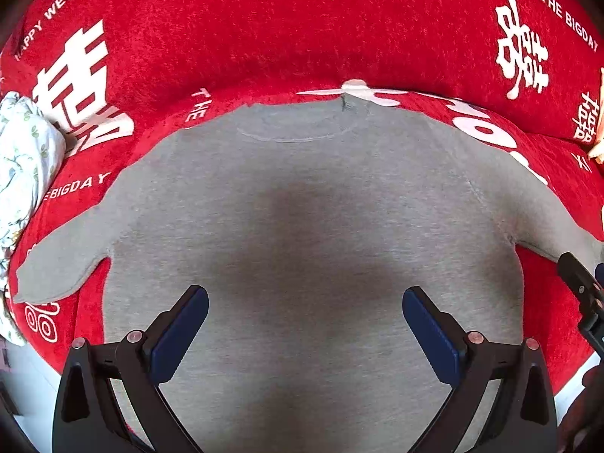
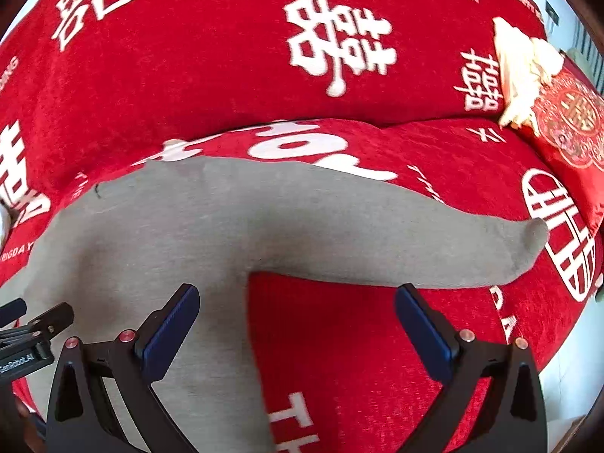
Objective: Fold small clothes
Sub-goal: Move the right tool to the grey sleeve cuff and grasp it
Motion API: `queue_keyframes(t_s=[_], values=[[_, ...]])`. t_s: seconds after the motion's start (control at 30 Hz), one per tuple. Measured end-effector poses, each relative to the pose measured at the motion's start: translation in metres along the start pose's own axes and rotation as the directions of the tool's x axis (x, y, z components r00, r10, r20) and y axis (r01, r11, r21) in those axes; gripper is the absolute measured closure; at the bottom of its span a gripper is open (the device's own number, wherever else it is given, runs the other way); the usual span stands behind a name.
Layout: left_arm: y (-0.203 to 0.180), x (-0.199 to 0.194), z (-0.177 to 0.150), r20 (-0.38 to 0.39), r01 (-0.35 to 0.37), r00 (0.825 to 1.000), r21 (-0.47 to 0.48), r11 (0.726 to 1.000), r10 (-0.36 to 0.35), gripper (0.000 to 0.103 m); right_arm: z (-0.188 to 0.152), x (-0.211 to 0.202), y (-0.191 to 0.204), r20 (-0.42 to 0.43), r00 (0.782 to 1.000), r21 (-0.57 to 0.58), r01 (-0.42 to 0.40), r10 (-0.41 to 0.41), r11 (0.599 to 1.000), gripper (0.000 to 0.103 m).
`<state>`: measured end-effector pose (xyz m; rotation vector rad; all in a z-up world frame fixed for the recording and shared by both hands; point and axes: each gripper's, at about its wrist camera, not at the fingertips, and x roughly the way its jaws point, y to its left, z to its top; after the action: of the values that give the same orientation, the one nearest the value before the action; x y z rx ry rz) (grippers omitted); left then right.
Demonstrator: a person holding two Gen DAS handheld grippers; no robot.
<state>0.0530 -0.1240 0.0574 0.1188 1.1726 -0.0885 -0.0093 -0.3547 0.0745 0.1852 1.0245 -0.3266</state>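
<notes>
A small grey long-sleeved sweatshirt [image 1: 302,207] lies spread flat, neckline away from the cameras, on the seat of a sofa draped in a red cover [image 1: 283,30] printed with white double-happiness characters and "THE BIGDAY" lettering. Both sleeves are stretched out sideways; in the right wrist view the right sleeve [image 2: 377,234] runs across the red seat to its cuff. The left claw [image 1: 305,313] hovers over the middle of the shirt's body, its blue pads spread wide and holding nothing. The right claw [image 2: 297,313] is likewise wide open and empty, straddling the shirt's side edge below the armpit. A floral-print cloth [image 1: 22,158] sits at the sofa's left end, and a red embroidered cushion [image 2: 570,124] with a cream cloth [image 2: 521,71] beside it at the right.
</notes>
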Motion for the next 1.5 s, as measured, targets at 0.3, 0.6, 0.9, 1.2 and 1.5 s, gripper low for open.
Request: queue_keyframes(t_s=[0.3,0.6,0.9,1.2,1.5], values=[[-0.021,0.006,0.004,-0.017,0.008,1.000,0.023,1.000,-0.008,0.000,0.003,0.009,-0.044,-0.007,1.000,0.077,0.023,-0.023,0.997,0.000],[-0.046,0.012,0.010,-0.035,0.036,0.999,0.035,0.999,-0.034,0.000,0.004,0.019,-0.100,-0.019,0.997,0.152,0.079,-0.077,0.985,0.000],[-0.076,0.024,0.010,-0.061,0.040,0.997,0.074,0.996,-0.035,0.000,-0.010,0.032,-0.177,-0.063,0.993,0.300,0.118,-0.104,0.947,0.000],[-0.114,0.036,0.014,-0.074,0.042,0.997,0.127,0.991,-0.033,0.000,-0.018,0.047,-0.248,-0.083,0.985,0.402,0.170,-0.149,0.900,0.000],[-0.158,0.046,0.029,-0.060,0.044,0.998,0.184,0.982,-0.034,0.000,-0.006,0.064,-0.277,-0.023,0.995,0.442,0.098,-0.098,0.892,0.010]])
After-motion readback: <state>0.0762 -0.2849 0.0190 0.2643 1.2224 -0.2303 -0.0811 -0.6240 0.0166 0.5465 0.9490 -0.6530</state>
